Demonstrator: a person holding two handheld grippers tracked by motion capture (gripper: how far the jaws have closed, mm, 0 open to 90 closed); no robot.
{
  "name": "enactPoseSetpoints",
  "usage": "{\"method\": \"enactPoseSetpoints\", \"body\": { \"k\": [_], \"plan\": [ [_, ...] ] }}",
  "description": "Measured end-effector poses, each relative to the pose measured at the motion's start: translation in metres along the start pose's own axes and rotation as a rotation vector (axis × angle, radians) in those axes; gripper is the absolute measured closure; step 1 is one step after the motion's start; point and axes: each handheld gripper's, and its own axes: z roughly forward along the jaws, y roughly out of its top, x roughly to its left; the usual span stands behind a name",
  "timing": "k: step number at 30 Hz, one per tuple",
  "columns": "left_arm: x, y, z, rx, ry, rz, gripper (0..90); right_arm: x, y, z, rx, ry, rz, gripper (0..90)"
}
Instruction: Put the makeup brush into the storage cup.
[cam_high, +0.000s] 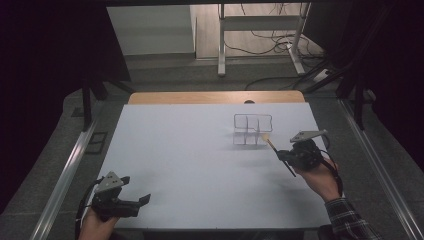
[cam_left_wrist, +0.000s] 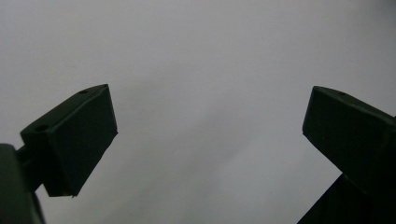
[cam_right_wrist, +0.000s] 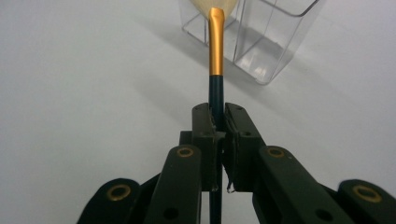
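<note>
On the right part of the white counter (cam_high: 200, 160), toward the far side, a clear plastic organizer (cam_high: 252, 129) with several open compartments, standing upright. Just near and right of it, the right gripper (cam_high: 285, 156), held in a hand (cam_high: 324, 182) with a plaid sleeve (cam_high: 345, 212), jaws closed tight on the dark handle of a makeup brush (cam_high: 277, 154). In the right gripper view, the brush (cam_right_wrist: 216, 70) running straight out from between the jaws, dark blue handle first, then a gold ferrule, then a pale bristle head at the top edge, in front of the organizer (cam_right_wrist: 261, 37); touching its wall or not, cannot tell. Brush pointing toward far-left, its pale tip just beside the organizer's near right corner. At the near left corner of the counter, well apart from all this, the left gripper (cam_high: 142, 200), held low over the surface. In the left gripper view, jaws spread wide with nothing between, plain white counter (cam_left_wrist: 205, 93) behind.
</note>
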Motion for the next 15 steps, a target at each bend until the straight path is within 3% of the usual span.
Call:
{"method": "enactPoseSetpoints", "body": {
  "k": [15],
  "plan": [
    [-0.0001, 0.0002, 0.0003, 0.005, 0.001, 0.002, 3.5, -0.0049, 0.0003, -0.0091, -0.113, -0.020, 0.060, 83.4]
  ]
}}
